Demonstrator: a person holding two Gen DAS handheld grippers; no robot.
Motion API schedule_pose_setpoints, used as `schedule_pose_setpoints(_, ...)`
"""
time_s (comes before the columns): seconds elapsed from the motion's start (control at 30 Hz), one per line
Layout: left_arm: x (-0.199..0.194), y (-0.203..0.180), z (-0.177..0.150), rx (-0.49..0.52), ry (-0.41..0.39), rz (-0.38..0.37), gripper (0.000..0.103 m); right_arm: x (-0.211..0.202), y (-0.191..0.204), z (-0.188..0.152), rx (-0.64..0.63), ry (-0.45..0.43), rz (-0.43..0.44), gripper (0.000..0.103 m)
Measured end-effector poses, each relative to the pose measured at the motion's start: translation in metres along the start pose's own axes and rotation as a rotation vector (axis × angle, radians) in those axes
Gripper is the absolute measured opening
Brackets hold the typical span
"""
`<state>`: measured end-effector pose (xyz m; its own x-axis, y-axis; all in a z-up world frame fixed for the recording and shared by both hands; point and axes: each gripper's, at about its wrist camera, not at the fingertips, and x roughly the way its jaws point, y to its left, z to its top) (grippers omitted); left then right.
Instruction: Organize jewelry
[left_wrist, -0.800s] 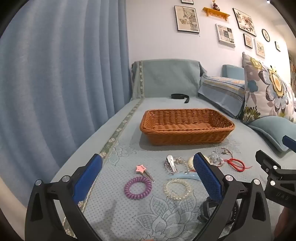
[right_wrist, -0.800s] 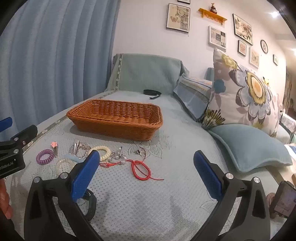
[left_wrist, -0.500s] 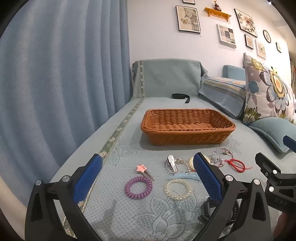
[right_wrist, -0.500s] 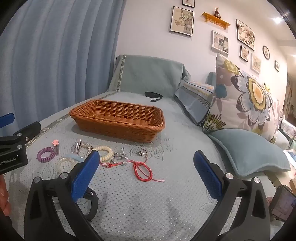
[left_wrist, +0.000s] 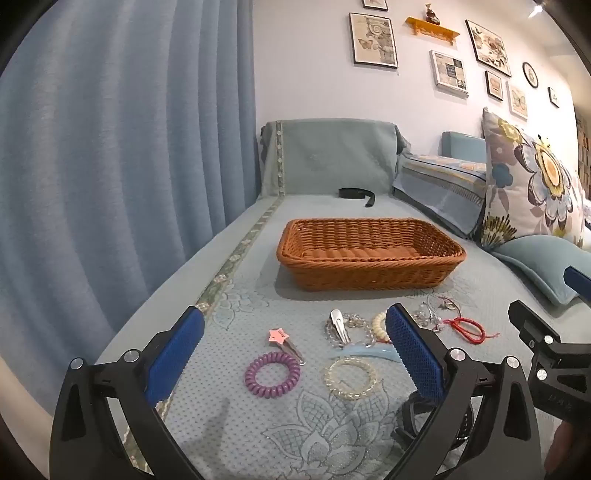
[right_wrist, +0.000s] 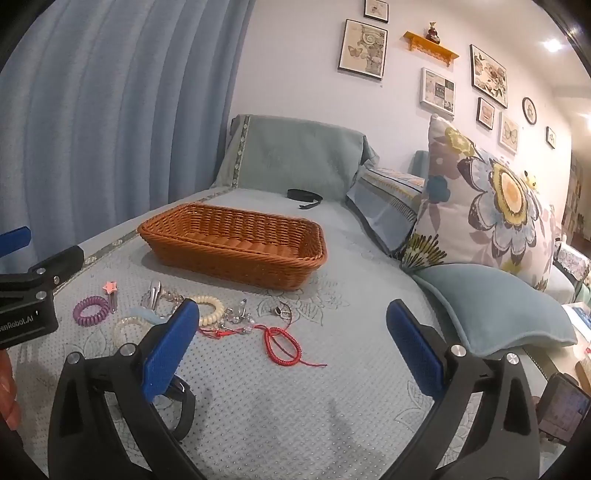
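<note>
Blue-padded left gripper (left_wrist: 295, 358) wide open, empty; right gripper (right_wrist: 291, 350) likewise

Both wrist views low, facing basket (left_wrist: 369, 254) (right_wrist: 236, 247), near.

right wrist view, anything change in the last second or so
Only the camera: the right gripper tilted slightly, so the basket sits a little lower in frame. Nothing was gripped or released. Both grippers stay open, and the red cord and purple hair tie lie where they were.

blue curtain (left_wrist: 110, 166) left; framed pictures (right_wrist: 364, 48) on wall; floral cushion (right_wrist: 487, 206) right, black strap (left_wrist: 356, 194) behind.
</note>
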<state>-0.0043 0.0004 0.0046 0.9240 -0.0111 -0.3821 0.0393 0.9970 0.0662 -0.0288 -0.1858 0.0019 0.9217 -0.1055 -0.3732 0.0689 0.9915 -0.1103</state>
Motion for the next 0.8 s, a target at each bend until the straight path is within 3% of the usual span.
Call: schedule_pose_setpoints(0.8, -0.0034, -0.0020, 0.0002, 0.004, -0.003, -0.042, 0.095, 0.0021, -0.0069, -0.0045, 0.008, -0.023, -0.011, 0.097)
